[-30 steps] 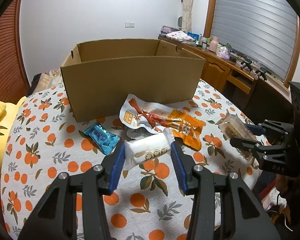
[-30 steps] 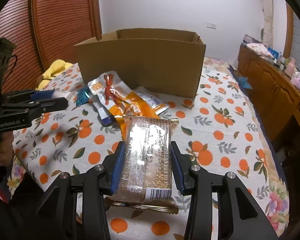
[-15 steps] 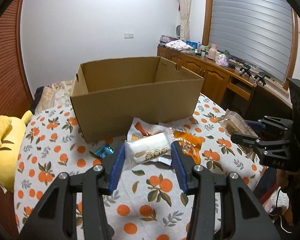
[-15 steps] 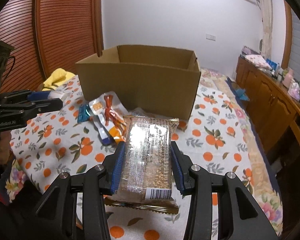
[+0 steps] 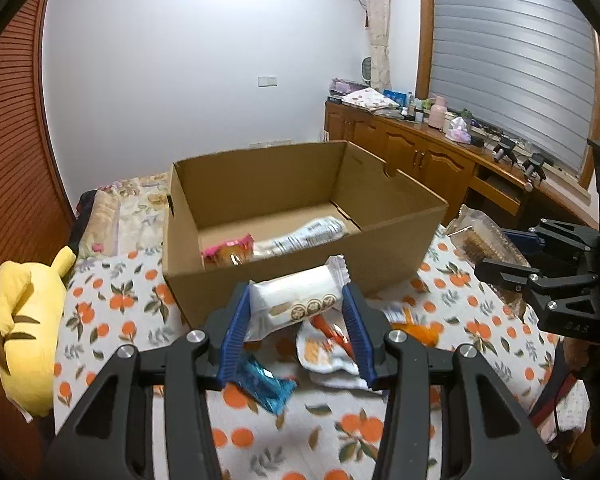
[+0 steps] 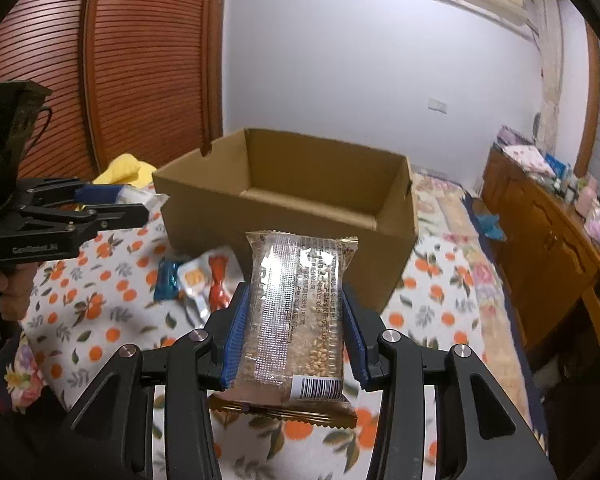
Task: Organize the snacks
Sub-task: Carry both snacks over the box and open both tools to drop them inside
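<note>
My left gripper (image 5: 296, 312) is shut on a white wrapped snack (image 5: 296, 298), held up in front of the open cardboard box (image 5: 300, 280). My right gripper (image 6: 294, 320) is shut on a clear packet of grain bars (image 6: 298, 316), held up before the same box (image 6: 300, 216). Inside the box lie a pink packet (image 5: 228, 249) and a white printed packet (image 5: 304, 236). On the table below lie a blue packet (image 5: 264, 386) and an orange-and-white pouch (image 5: 324, 344).
The table has an orange-print cloth (image 5: 112, 312). A yellow plush toy (image 5: 24, 332) lies at the left edge. A wooden sideboard (image 5: 428, 160) with clutter stands at the right. The other gripper shows in each view: right (image 5: 540, 272), left (image 6: 100, 208).
Both grippers have risen with their snacks and moved toward the box; the box's inside now shows in the left wrist view.
</note>
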